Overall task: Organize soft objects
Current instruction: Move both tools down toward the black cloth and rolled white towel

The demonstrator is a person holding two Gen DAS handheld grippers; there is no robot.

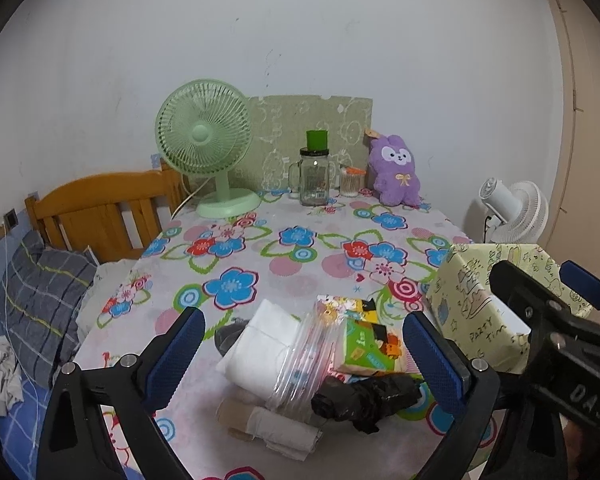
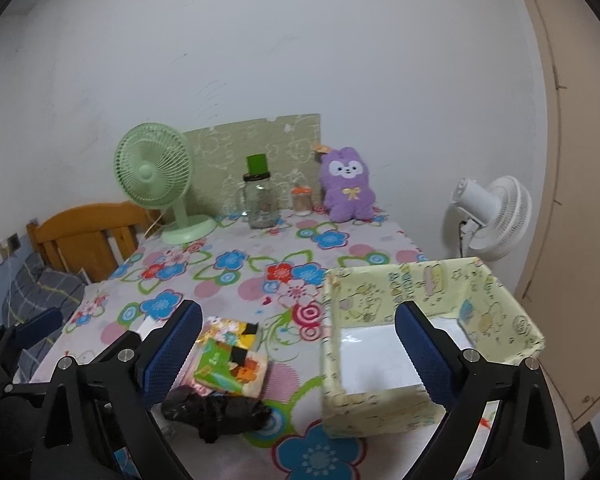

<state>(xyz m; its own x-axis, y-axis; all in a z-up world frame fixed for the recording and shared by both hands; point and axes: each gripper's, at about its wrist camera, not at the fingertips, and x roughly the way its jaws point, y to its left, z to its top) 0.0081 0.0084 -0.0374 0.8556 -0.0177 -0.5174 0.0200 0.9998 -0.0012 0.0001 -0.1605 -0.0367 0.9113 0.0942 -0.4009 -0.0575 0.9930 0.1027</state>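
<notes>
1. Left gripper: jaws wide apart, holding nothing, hovering above the pile of soft items at the near edge of the table.
2. Pile: white folded cloth, clear zip bag, colourful tissue pack, black crumpled bag, beige roll.
3. Right gripper: jaws wide apart, empty, between the tissue pack and the yellow box.
4. Box sits right of the pile, open-topped.

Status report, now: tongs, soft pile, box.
Left tongs open, hovering over soft pile. Right tongs open, empty. Yellow box empty, right of pile. Nothing blocking.
</notes>
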